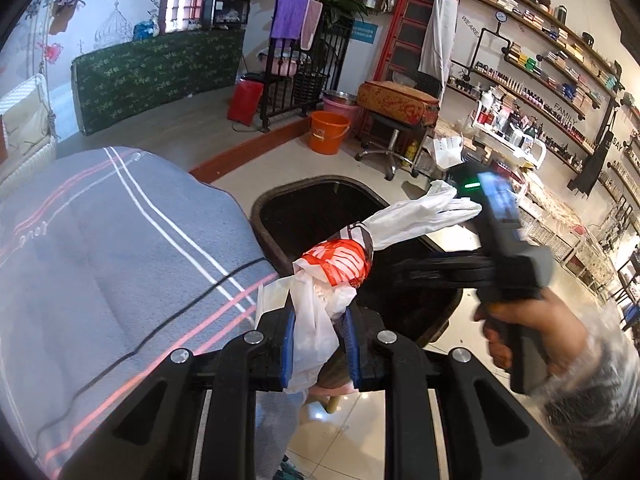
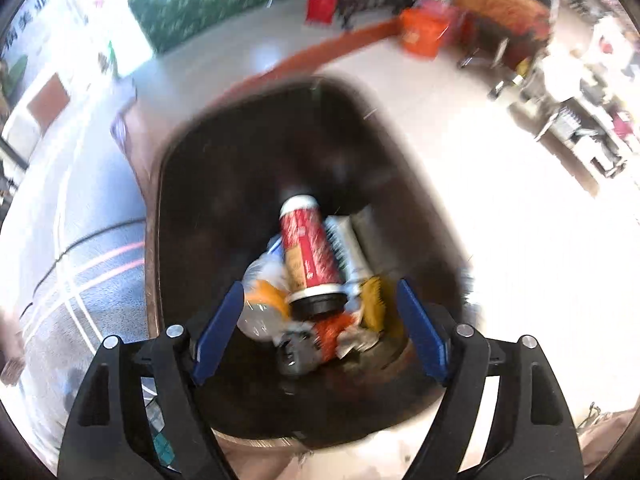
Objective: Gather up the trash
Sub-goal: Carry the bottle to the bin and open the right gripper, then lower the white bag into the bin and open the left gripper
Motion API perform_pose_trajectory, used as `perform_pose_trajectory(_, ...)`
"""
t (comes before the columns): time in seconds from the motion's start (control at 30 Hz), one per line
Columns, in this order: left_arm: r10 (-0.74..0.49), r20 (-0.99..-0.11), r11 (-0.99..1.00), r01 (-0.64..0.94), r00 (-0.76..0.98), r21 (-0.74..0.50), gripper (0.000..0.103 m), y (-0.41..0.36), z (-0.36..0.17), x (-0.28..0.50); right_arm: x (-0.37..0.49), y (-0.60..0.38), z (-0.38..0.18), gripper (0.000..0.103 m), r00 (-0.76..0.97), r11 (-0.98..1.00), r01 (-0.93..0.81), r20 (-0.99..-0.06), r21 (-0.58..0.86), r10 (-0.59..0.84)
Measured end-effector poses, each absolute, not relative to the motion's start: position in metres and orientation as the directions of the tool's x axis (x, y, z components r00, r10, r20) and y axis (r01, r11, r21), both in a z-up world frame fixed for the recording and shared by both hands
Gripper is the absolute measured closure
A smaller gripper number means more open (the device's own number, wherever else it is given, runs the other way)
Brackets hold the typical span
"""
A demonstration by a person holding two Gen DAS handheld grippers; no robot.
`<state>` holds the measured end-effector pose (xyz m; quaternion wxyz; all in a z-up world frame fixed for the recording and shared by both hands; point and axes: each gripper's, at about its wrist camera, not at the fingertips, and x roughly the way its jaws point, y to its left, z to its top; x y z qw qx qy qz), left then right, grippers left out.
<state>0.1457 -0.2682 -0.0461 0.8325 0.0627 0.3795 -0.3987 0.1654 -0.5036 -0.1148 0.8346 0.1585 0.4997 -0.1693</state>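
My left gripper (image 1: 318, 344) is shut on a crumpled white and red plastic bag (image 1: 336, 268), held over the near rim of a dark woven trash basket (image 1: 280, 200). The bag's white tail stretches toward the right gripper's body (image 1: 496, 236), held in a hand at the right. In the right wrist view my right gripper (image 2: 320, 328) is open and empty above the basket (image 2: 192, 184). Inside lie a red and white can (image 2: 310, 252), an orange wrapper (image 2: 266, 292) and other crumpled trash. That view is blurred.
A grey striped cloth surface (image 1: 100, 260) lies left of the basket. An orange bucket (image 1: 328, 130), a stool (image 1: 394, 120), a green counter (image 1: 160, 72) and shelves of bottles (image 1: 540, 92) stand across the tiled floor.
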Motion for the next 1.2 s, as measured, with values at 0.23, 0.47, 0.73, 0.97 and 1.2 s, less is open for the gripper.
perform_pose_trajectory(0.23,-0.619,-0.722,0.631,0.742,0.307,-0.226,0.082,-0.307,-0.056,0.151,0.105,-0.507,-0.074,0.018,0.536,0.84,0.542,-0.775,0.011,-0.336)
perform_pose_trajectory(0.47,-0.585,-0.78,0.602,0.762,0.22,-0.237,0.082,-0.361,-0.076,0.162,0.061,-0.524,-0.055,0.016,0.528,0.747,0.663,-0.675,-0.052,-0.516)
perform_pose_trajectory(0.73,-0.52,-0.844,0.608,0.752,0.134,-0.255,0.082,-0.398,-0.113,0.177,0.036,-0.544,-0.065,0.016,0.509,0.701,0.713,-0.673,-0.021,-0.537)
perform_pose_trajectory(0.97,-0.431,-0.901,0.647,0.716,0.058,-0.263,0.082,-0.42,-0.147,0.193,0.029,-0.547,-0.072,0.016,0.506,0.694,0.72,-0.684,-0.001,-0.525)
perform_pose_trajectory(1.2,-0.418,-0.906,0.649,0.718,0.06,-0.252,0.037,-0.432,-0.152,0.19,0.032,-0.543,-0.072,0.016,0.501,0.7,0.714,-0.683,-0.022,-0.532)
